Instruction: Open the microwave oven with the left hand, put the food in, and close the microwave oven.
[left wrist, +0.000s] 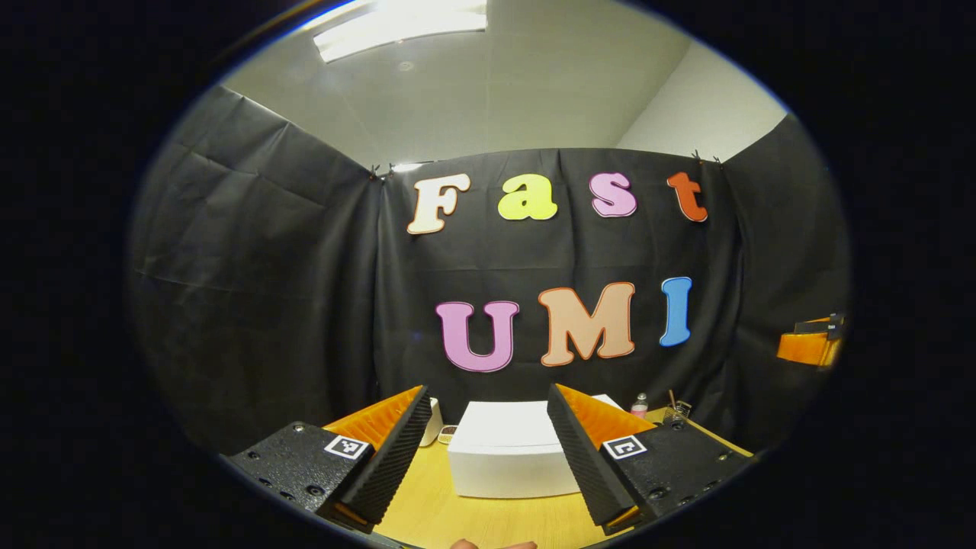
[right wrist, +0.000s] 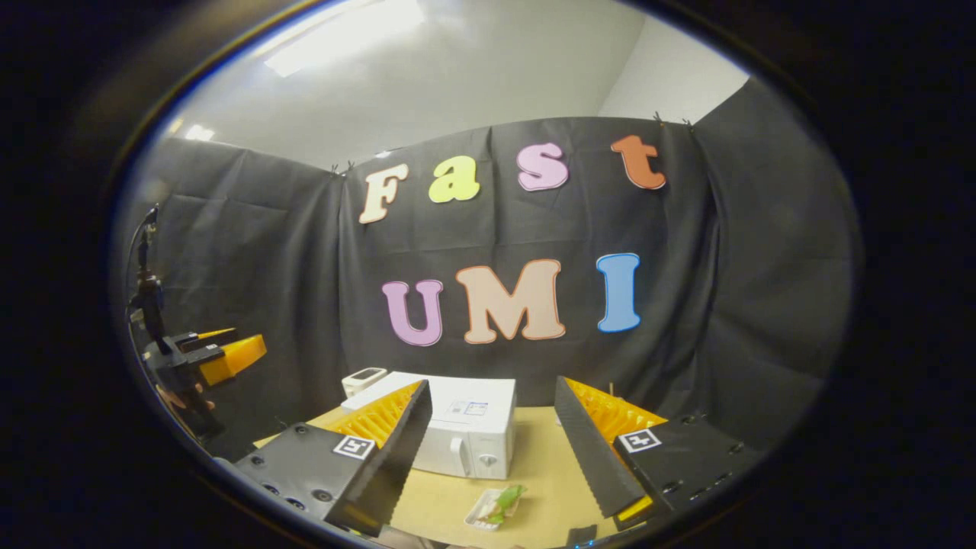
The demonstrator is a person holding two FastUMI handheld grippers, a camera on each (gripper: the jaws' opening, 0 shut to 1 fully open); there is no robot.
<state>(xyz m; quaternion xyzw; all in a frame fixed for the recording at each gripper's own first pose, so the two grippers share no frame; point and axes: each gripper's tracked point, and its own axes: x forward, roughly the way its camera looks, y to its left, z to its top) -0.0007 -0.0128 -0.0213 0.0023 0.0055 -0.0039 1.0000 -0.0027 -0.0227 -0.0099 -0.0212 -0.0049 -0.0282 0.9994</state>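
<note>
In the left gripper view, the left gripper (left wrist: 484, 450) has its two fingers spread wide apart. They hold nothing and touch nothing. Between them, farther off, sits the white microwave oven (left wrist: 509, 457) on the wooden table (left wrist: 473, 522). Its door looks closed. A small white gadget (left wrist: 432, 421) stands just left of the oven, at the back. A little bottle (left wrist: 640, 405) stands far right, near the black cloth wall.

In the right gripper view, the right gripper (right wrist: 492, 450) also has its fingers wide apart, with nothing in them. The microwave oven (right wrist: 465, 431) sits ahead, a bit to the left, partly behind the left finger. The food (right wrist: 496, 507), something green in a small clear tray, lies on the table (right wrist: 534, 457) near the fingers, in front of the oven and apart from it. Far to the left, the other gripper (right wrist: 202, 358) hangs in the air.
</note>
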